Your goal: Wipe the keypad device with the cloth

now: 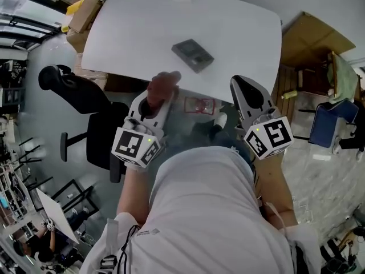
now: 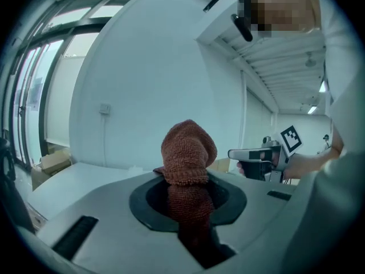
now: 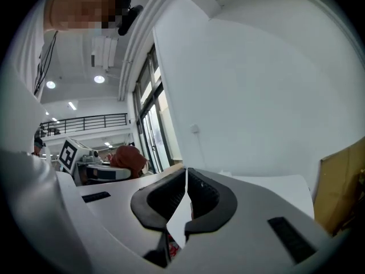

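Observation:
The dark grey keypad device [image 1: 193, 55] lies flat on the white table [image 1: 125, 33], near its front edge. My left gripper [image 1: 157, 104] hovers just short of that edge, below and left of the device, shut on a bunched reddish-brown cloth [image 1: 163, 84]. In the left gripper view the cloth [image 2: 188, 147] stands up from between the jaws. My right gripper [image 1: 242, 85] is held at the table's front right edge, shut with nothing in it; its jaw tips [image 3: 185, 178] meet. Both grippers are clear of the device.
A black office chair [image 1: 85, 96] stands left of the table. Cardboard boxes [image 1: 85, 10] sit at the far left corner, a brown board [image 1: 311, 39] and a blue seat [image 1: 325, 124] at the right. A red-printed item [image 1: 199, 104] lies below the table edge.

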A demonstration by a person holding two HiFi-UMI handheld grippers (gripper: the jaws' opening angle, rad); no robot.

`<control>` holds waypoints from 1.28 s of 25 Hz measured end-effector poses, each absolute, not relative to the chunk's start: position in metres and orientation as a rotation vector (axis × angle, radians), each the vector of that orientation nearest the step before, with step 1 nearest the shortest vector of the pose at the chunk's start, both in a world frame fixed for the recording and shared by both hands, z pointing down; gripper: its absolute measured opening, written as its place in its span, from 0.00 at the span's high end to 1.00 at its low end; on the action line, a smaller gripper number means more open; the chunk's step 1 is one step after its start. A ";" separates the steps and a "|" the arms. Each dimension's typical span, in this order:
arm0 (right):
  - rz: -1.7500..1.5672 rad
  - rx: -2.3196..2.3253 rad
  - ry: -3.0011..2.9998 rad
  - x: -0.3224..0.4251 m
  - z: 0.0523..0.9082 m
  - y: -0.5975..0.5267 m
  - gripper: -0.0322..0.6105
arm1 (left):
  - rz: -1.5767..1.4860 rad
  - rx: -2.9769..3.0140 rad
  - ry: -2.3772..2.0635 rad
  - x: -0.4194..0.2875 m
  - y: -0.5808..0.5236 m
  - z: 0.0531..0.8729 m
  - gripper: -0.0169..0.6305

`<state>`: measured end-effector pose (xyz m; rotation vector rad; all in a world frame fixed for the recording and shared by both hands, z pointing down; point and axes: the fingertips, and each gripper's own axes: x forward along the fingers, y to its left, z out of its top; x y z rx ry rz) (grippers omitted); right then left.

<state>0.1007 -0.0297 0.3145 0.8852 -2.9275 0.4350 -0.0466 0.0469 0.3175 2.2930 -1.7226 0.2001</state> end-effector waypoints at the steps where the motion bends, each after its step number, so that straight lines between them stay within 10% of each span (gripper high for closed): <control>1: 0.441 0.874 -2.932 0.102 0.315 -0.035 0.91 | 0.223 2.281 -1.738 -0.048 0.042 0.319 0.85; 32: 0.573 0.775 -2.502 0.031 0.469 -0.055 0.90 | 0.568 2.482 -1.056 -0.085 -0.099 0.435 0.82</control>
